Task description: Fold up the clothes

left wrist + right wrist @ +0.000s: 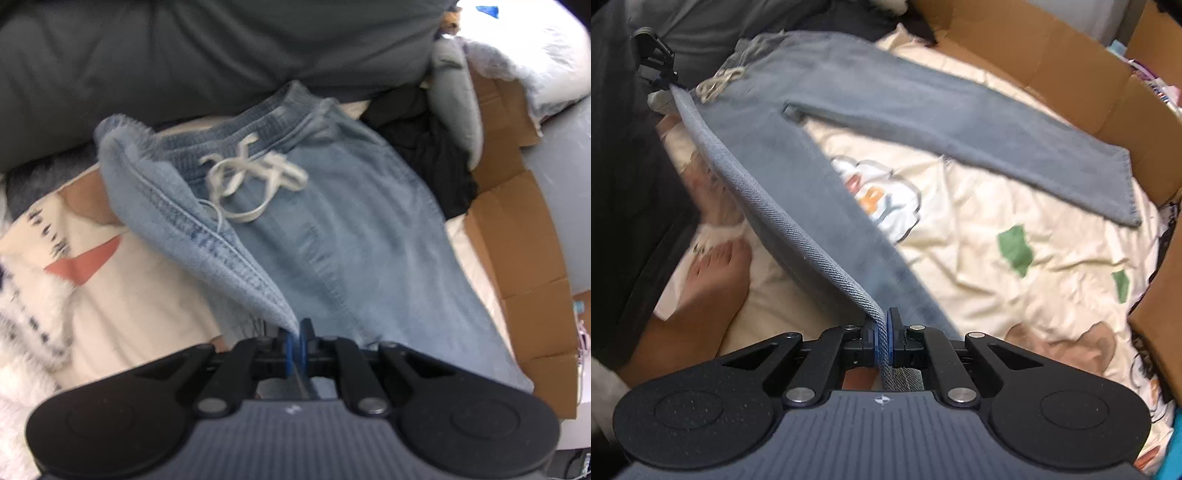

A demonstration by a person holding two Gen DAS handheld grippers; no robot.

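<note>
Pointing steeply down, left gripper (295, 332) and right gripper (882, 325) both clamp jeans (820, 110) edge, seemingly lifted off bedsheet (1015, 206).

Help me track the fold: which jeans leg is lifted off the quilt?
The light-blue denim leg nearer the bare foot, its edge clamped in the right gripper; the other leg lies flat.

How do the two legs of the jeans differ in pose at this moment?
The near leg is lifted: the right tongs are shut on its edge, and the left tongs pinch the same edge up by the waistband. The far leg lies flat on the printed bedsheet, with nothing gripping it, and its hem reaches toward the cardboard box. Both legs are the same light blue denim.
</note>
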